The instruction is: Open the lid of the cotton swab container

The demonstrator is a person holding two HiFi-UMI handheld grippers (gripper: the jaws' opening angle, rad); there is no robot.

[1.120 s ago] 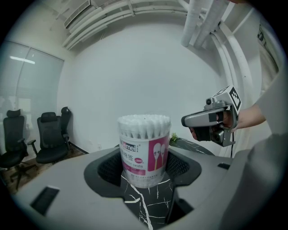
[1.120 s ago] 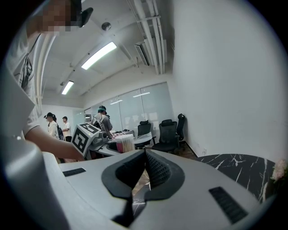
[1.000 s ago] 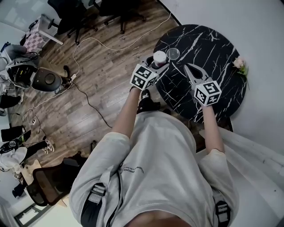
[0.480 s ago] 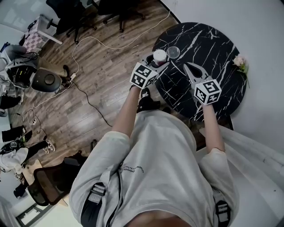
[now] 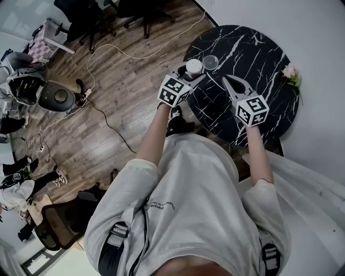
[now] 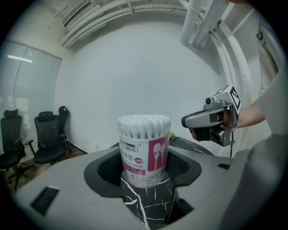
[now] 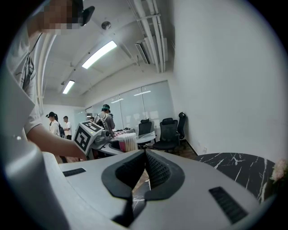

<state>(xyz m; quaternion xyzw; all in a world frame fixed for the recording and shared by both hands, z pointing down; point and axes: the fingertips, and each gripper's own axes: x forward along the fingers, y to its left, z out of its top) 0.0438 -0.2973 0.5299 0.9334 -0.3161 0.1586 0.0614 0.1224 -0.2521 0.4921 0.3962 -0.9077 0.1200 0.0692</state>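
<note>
The cotton swab container (image 6: 144, 150), a clear tub with a pink label, stands on the black marble table (image 5: 253, 54) near its left edge. It has no lid on and the white swab tips show at the top. My left gripper (image 6: 144, 173) is shut on the tub's lower part, a pad on each side; in the head view the left gripper (image 5: 188, 76) reaches it from the table's edge. A clear round lid (image 5: 211, 62) lies flat on the table just right of the container (image 5: 193, 68). My right gripper (image 5: 226, 80) hovers shut and empty, a little right of the lid.
A small pink flower (image 5: 291, 75) lies at the table's right edge, by the white wall. A white cable (image 5: 124, 51) runs over the wooden floor left of the table, with office chairs (image 5: 91, 16) beyond. People stand far back in the right gripper view.
</note>
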